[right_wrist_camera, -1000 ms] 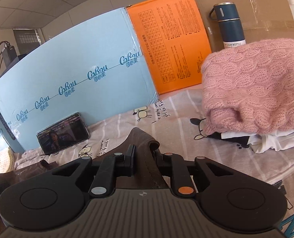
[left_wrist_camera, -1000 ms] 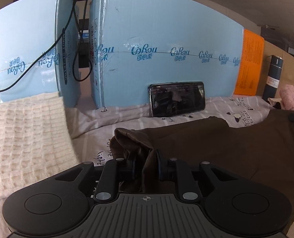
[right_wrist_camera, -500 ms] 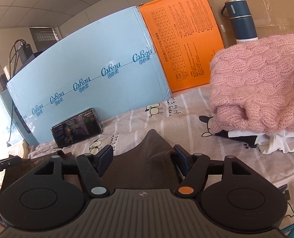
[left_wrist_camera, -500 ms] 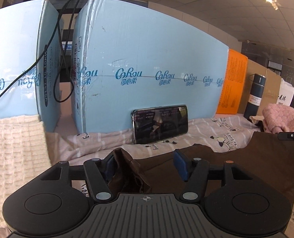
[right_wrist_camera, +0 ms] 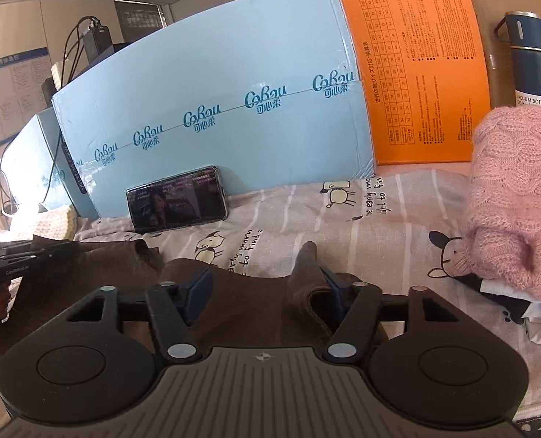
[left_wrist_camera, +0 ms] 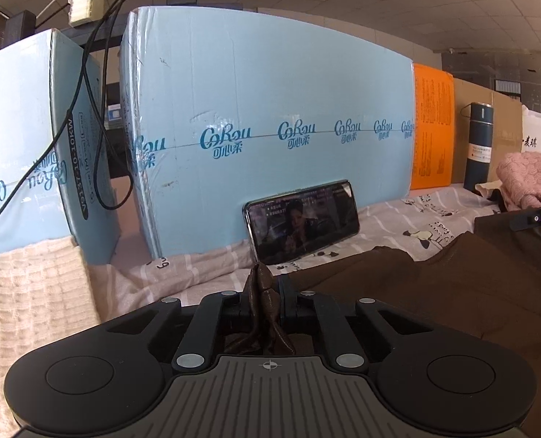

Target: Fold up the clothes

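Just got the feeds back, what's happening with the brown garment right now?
A person is folding a brown garment on the printed bedsheet, one handheld gripper per hand. The left gripper is shut on a bunched edge of it. The right gripper is open, with a raised corner of the cloth lying against its right finger, not clamped. A folded pink sweater sits on a pile to the right, and a phone leans on the blue box.

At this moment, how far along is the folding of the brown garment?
Done: a pink sweater already sits on a pile at the right. In hand: the left tool is shut on a bunched corner of the brown garment; the right tool is open, with a raised fold of cloth against one finger. Left: the garment lies spread and rumpled on the sheet, no neat fold visible.
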Available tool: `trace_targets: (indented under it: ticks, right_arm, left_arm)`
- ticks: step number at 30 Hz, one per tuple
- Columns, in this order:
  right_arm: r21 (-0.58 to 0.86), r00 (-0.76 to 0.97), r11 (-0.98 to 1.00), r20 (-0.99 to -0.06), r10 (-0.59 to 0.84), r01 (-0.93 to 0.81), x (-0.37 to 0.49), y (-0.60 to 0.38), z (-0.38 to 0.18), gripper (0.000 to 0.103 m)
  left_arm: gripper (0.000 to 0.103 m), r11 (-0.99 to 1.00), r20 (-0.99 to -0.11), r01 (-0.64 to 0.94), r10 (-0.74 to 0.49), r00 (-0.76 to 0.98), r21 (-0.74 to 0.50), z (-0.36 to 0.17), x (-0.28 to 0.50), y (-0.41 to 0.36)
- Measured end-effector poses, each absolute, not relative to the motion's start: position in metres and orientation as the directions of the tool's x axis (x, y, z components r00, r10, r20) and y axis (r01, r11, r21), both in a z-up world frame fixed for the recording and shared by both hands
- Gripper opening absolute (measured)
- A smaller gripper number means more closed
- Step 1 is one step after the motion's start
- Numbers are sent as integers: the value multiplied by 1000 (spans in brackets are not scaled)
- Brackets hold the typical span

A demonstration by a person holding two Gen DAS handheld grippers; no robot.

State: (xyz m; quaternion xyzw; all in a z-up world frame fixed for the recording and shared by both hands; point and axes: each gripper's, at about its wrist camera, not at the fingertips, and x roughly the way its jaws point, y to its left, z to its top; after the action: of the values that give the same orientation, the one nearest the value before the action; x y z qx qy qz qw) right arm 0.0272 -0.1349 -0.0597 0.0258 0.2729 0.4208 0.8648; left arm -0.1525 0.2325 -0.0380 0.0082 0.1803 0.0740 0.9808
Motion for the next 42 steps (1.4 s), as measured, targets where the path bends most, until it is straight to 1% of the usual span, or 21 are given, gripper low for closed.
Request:
trace_targets:
  ticks: [1, 2, 3, 6, 12, 13, 17, 19, 21, 24, 25, 27, 30, 31, 32, 33, 36, 37, 38, 40, 42]
  right_arm:
    - [269, 515, 656, -441, 734, -705, 27, -138, -61, 31]
    - [265, 532, 665, -429, 730, -698, 26, -142, -61, 16]
    - [267, 544, 664, -405, 735, -698, 23, -147, -60, 12]
    - [283, 567, 650, -325, 757, -706, 10, -162, -52, 9]
    - [316, 592, 608, -156, 790, -728, -32, -199, -30, 8]
    - [319, 596, 603, -134, 792, -731, -41, -208, -28, 8]
    - [337, 622, 608, -78, 779, -719, -75, -242, -30, 8]
    - [363, 629, 602, -54, 776, -711, -90, -259, -35, 8]
    - [382, 635, 598, -35, 772, -705, -105, -275, -42, 8]
    - [401, 655, 610, -30, 755, -684, -125, -293, -53, 11]
    - [412, 663, 611, -24, 749, -676, -131, -300, -56, 13]
    - [441, 680, 612, -5, 733, -656, -143, -315, -60, 26]
    - [473, 710, 619, 19, 704, -627, -156, -337, -62, 29]
    - [480, 719, 623, 22, 695, -617, -159, -344, -62, 32]
    - [485, 731, 634, 18, 682, -603, -161, -348, -62, 37]
    - [488, 743, 644, 15, 669, -590, -162, -352, -61, 41]
    - [487, 769, 670, 6, 640, -561, -164, -359, -61, 47]
    - [489, 776, 677, 0, 630, -550, -163, -361, -61, 48]
    - [491, 783, 684, -8, 623, -539, -162, -362, -61, 49]
    - [497, 791, 697, -32, 610, -517, -157, -361, -62, 53]
    - [497, 791, 706, -61, 609, -505, -151, -359, -64, 56]
  left_arm:
    - [9, 989, -327, -140, 144, 934, 36, -33, -160, 231]
    - [8, 990, -302, -138, 141, 943, 29, -28, -167, 228]
    - [8, 991, -275, -135, 137, 952, 24, -23, -175, 225]
    - [7, 993, -186, -121, 118, 975, -4, -9, -206, 216]
    - [7, 993, -6, -68, 68, 998, -91, 9, -277, 200]
    - [7, 993, 36, -35, 39, 999, -110, 12, -291, 198]
    - [8, 992, 159, 72, -55, 986, -104, 14, -338, 189]
    - [8, 988, 180, 109, -89, 980, -107, 14, -356, 184]
    - [8, 981, 190, 161, -137, 972, -112, 13, -372, 178]
    - [9, 957, 168, 268, -248, 954, -108, 10, -389, 170]
    - [13, 949, 147, 297, -280, 949, -108, 8, -392, 168]
    - [14, 936, 99, 331, -320, 942, -120, 5, -397, 167]
    - [18, 921, 22, 363, -364, 931, -139, -2, -399, 171]
    - [27, 919, -1, 369, -373, 928, -140, -5, -402, 172]
    - [35, 916, -22, 375, -382, 924, -141, -7, -404, 173]
    - [37, 914, -30, 378, -386, 922, -144, -10, -408, 174]
    - [40, 914, -37, 373, -383, 923, -161, -17, -418, 183]
    - [44, 923, -38, 346, -357, 933, -168, -18, -422, 187]
    - [54, 932, -38, 319, -330, 943, -175, -20, -426, 192]
    - [69, 949, -38, 243, -256, 966, -199, -23, -430, 202]
    - [71, 952, -33, 216, -229, 973, -219, -26, -431, 211]
